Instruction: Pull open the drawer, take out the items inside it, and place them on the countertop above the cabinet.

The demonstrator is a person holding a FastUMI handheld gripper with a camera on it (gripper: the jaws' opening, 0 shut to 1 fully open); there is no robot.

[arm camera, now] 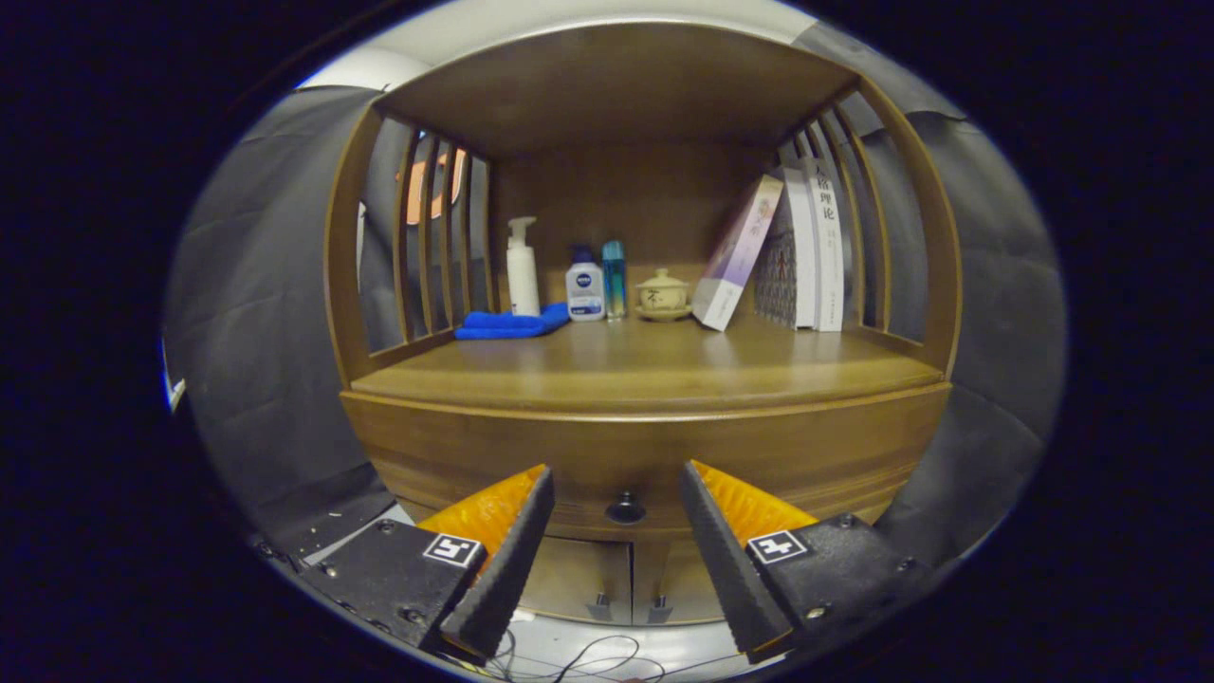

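Observation:
A wooden cabinet stands straight ahead with its drawer [645,455] shut flush under the countertop [654,365]. The drawer's small dark knob [625,509] sits in the gap between my two fingers, a short way beyond their tips. My gripper [616,474] is open and holds nothing; neither finger touches the knob or the drawer front. What lies inside the drawer is hidden.
At the back of the countertop stand a white pump bottle [522,266], a folded blue cloth [510,324], two small bottles [597,285], a lidded cup [662,292] and several leaning books [787,251]. Slatted sides and a roof enclose it. Two lower doors [616,579] sit under the drawer; cables lie on the floor.

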